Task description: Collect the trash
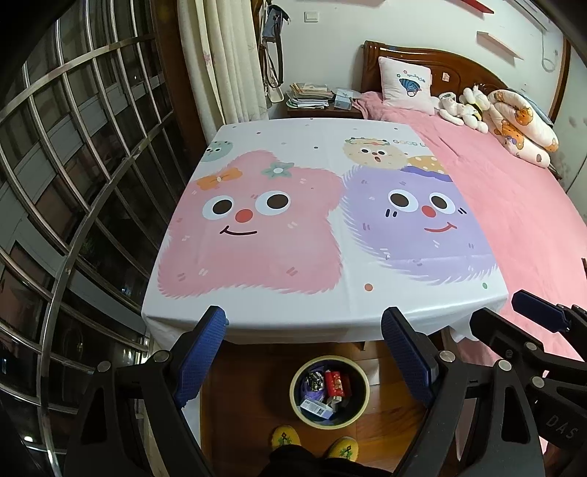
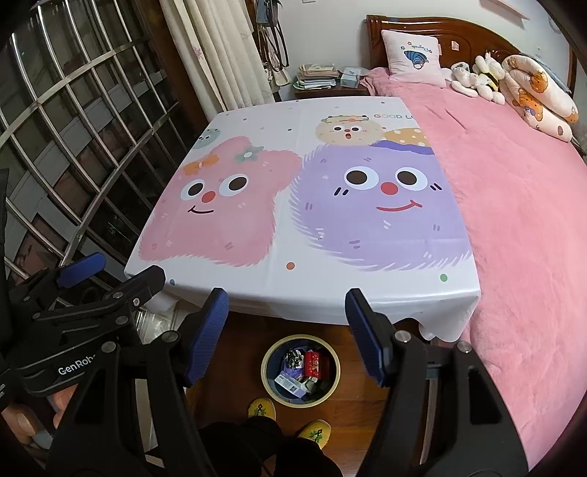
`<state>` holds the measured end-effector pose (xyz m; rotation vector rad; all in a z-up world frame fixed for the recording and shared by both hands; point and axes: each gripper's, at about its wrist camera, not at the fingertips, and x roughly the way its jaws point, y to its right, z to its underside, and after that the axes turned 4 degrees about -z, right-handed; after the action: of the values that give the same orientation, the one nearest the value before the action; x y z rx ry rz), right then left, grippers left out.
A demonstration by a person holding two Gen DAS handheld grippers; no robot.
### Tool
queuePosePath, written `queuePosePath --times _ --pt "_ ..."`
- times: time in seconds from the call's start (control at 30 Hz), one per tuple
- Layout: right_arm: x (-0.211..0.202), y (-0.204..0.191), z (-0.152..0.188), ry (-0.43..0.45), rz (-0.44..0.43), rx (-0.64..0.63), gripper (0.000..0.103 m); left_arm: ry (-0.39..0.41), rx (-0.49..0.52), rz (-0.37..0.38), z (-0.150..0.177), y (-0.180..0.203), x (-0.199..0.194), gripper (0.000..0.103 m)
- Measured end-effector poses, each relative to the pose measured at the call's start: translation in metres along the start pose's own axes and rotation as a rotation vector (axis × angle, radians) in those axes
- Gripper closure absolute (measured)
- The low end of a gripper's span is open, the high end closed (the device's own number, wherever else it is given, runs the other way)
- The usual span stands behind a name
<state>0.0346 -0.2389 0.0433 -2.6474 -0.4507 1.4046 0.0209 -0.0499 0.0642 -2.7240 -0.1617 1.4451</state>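
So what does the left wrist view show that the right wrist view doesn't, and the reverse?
Only the left wrist view: the light switch on the wall and the right gripper seen from the side.

Only the right wrist view: the left gripper from the side, with the fingers of the hand holding it.

Both: the cartoon tablecloth bare of trash, the bin on the floor holding wrappers, yellow slippers, and each camera's own gripper open and empty.

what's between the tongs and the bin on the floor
Nothing visible. The bin sits open-topped on the wood floor just in front of the table, already holding wrappers. Both the left tongs and right tongs hang open and empty above it, with only air beneath.
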Motion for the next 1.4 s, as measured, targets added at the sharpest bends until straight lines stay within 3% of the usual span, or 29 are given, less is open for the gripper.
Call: queuePosePath --times 0.3,1.4 --pt "0.002 0.002 0.005 -0.013 0.005 0.013 0.039 -0.004 0.012 0.027 0.006 0.001 0.001 0.015" --pt "0.016 0.013 0.013 -0.044 0.014 0.004 0.039 -0.026 0.023 0.009 0.016 -0.006 0.013 0.015"
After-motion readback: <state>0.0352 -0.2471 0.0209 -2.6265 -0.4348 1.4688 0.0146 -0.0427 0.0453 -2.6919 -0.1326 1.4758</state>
